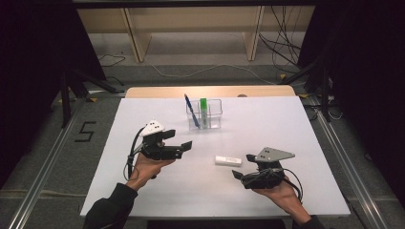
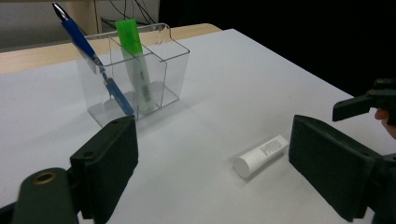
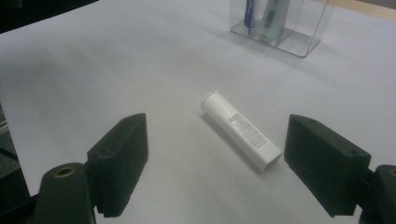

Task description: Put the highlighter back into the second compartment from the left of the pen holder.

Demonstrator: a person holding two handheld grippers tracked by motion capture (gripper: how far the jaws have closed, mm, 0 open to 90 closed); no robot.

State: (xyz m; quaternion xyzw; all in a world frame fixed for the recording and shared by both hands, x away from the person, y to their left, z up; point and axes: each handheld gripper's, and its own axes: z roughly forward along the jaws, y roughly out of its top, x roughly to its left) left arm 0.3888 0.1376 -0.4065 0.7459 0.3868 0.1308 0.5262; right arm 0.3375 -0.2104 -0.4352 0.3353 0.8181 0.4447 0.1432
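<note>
- Both grippers hover over a white table [image 1: 143,191], jaws wide and holding nothing: left gripper [image 1: 184,145], right gripper [image 1: 241,167].
- White tube [image 1: 228,160] lies flat between them, nearer the right gripper.
- Behind, a clear holder [image 1: 215,114] contains a blue pen [image 1: 191,109] and green marker [image 1: 204,112].

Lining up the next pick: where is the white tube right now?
In the high view the white tube lies flat on the table, right of centre, just left of the right claw and nearer the person than the clear organizer.
</note>
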